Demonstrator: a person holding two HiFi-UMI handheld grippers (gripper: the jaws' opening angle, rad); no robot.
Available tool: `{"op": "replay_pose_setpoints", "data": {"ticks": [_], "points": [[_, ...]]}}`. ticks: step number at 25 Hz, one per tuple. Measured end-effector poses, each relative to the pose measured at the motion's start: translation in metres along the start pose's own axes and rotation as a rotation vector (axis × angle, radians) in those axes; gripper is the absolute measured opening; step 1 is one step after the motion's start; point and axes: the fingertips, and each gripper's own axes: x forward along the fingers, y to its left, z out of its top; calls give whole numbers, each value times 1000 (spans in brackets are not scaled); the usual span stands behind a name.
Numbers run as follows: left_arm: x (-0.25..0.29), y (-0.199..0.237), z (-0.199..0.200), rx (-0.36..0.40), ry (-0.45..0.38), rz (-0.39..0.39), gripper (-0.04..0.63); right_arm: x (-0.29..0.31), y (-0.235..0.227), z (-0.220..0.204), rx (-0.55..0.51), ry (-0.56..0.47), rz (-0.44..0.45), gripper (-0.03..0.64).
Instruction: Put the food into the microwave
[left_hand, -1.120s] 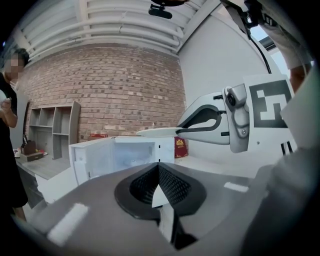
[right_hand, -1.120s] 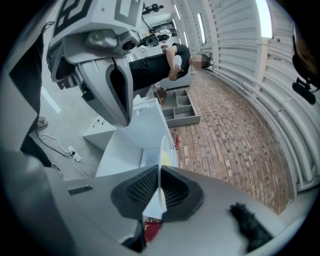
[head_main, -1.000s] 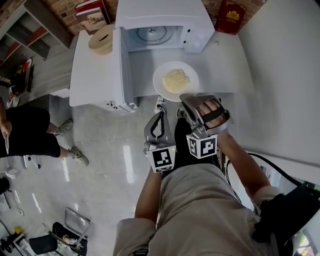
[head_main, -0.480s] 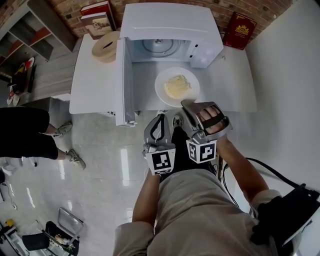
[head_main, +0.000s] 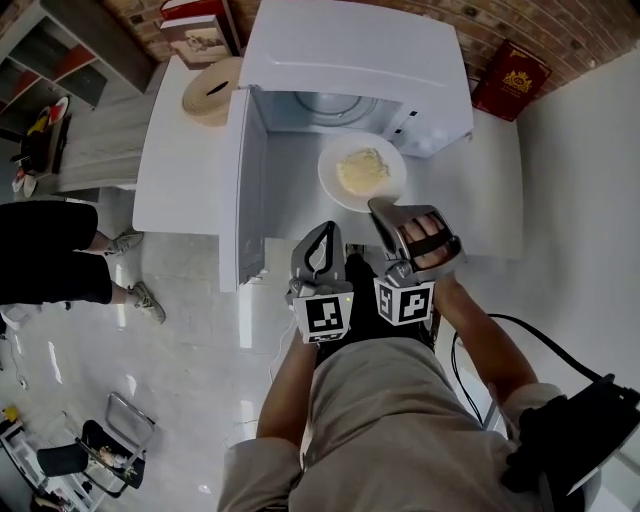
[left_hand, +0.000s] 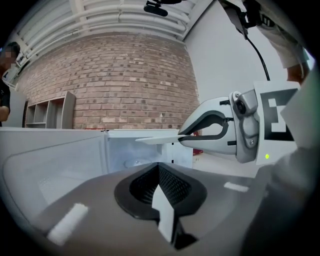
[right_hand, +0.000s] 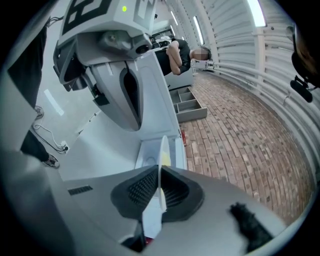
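Note:
A white plate (head_main: 335, 187) with yellow food (head_main: 362, 170) hangs level just in front of the open white microwave (head_main: 350, 55). My right gripper (head_main: 381, 206) is shut on the plate's near rim; in the right gripper view that rim (right_hand: 162, 150) stands edge-on between the pads. My left gripper (head_main: 325, 230) sits close beside it on the left, shut and holding nothing. The microwave door (head_main: 250, 190) swings out to the left. In the left gripper view the plate (left_hand: 157, 140) and right gripper (left_hand: 220, 132) cross in front of the lit cavity (left_hand: 132, 152).
The microwave stands on a white table (head_main: 180, 180). A round tan lid (head_main: 208, 88) and books (head_main: 195, 30) lie left of it, a red book (head_main: 520, 80) at the right. A person in black (head_main: 45, 260) stands at the far left near shelves (head_main: 60, 60).
Both grippers have moved forward towards the microwave, with the plate carried closer to the cavity opening. The person at the left has shifted further out of the picture.

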Motion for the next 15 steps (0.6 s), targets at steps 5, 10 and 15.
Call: {"op": "replay_pose_setpoints", "data": {"ticks": [5, 10, 15], "points": [[23, 6, -5, 23, 1, 10, 6, 23, 10, -10, 22, -17, 19, 23], [42, 9, -8, 34, 16, 21, 6, 43, 15, -20, 46, -33, 31, 23], [64, 15, -14, 55, 24, 24, 6, 65, 24, -29, 68, -35, 42, 23]]}}
